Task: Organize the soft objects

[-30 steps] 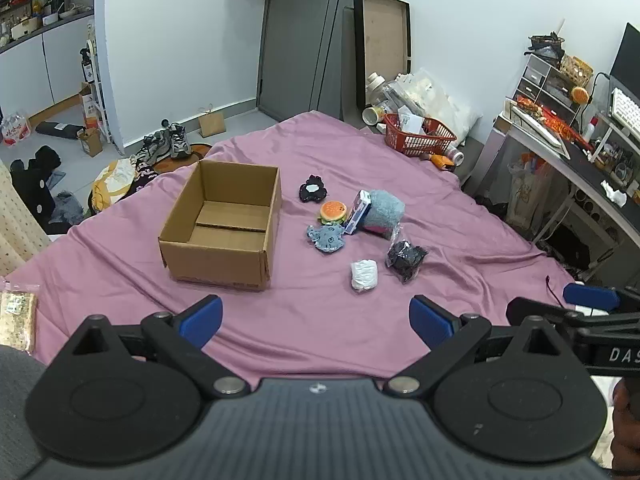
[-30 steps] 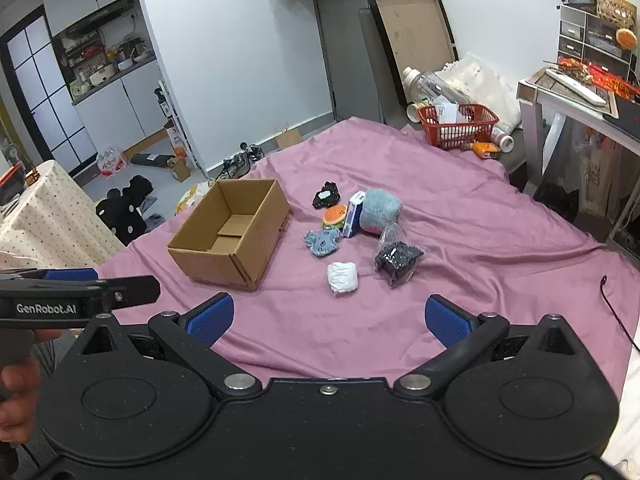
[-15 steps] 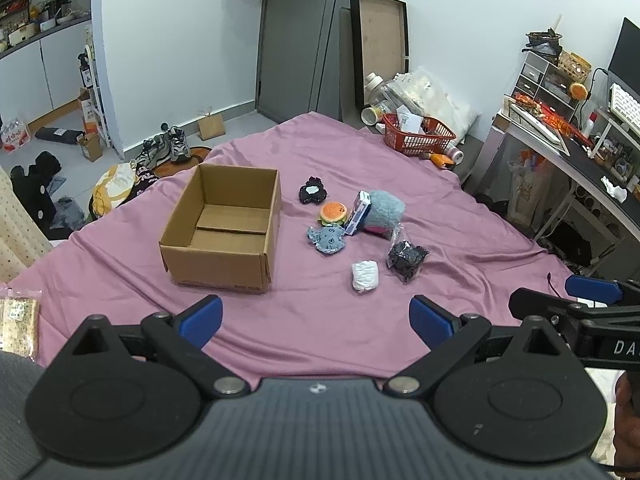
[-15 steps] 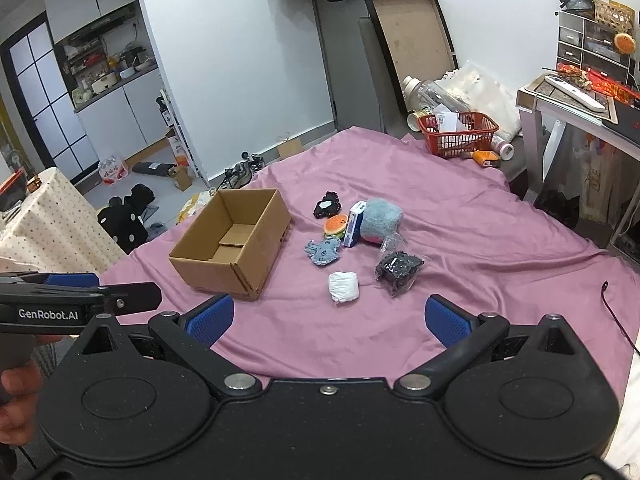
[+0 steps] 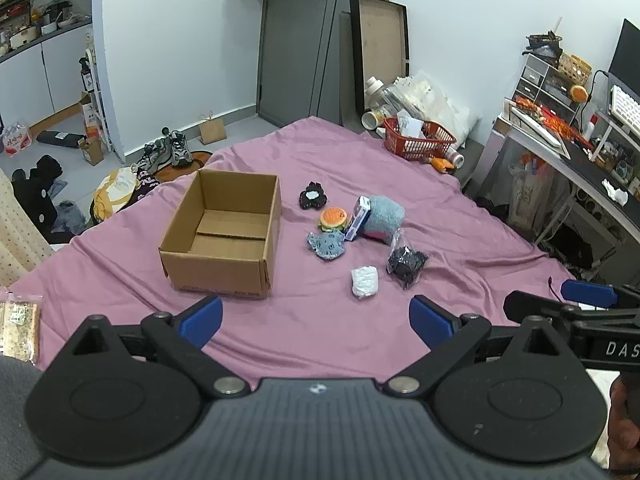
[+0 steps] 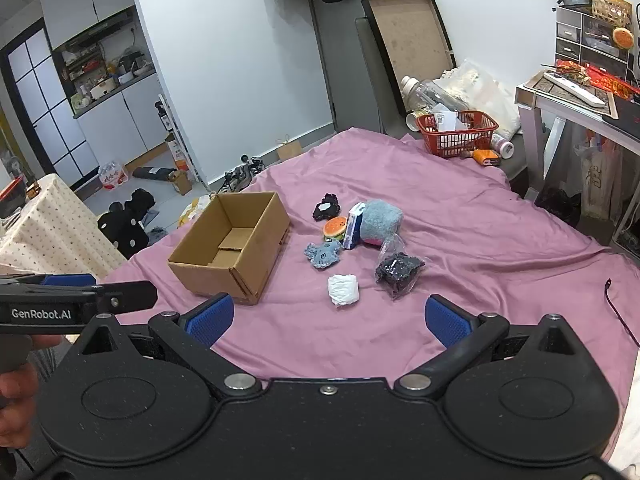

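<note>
Bare pink bedsheet [image 5: 320, 332] lies open between the two spread grippers and the clutter, so either one could pass forward over it unhindered. At eleven o'clock from the left gripper [image 5: 316, 316] stands the open cardboard box [image 5: 224, 236], its walls upright and its top clear for reaching in. At one o'clock sit the small things, bunched close: a white bundle [image 5: 365, 281] and a bagged black item [image 5: 406, 262] nearest, then a grey-blue toy [image 5: 326, 245], burger toy [image 5: 333, 219], blue carton [image 5: 357, 218] leaning against a fluffy blue plush [image 5: 383, 219], and a black toy [image 5: 313, 197] farthest. A clear lane of sheet runs between box and cluster. From the right gripper [image 6: 328, 320], the left one juts in at nine o'clock.
</note>
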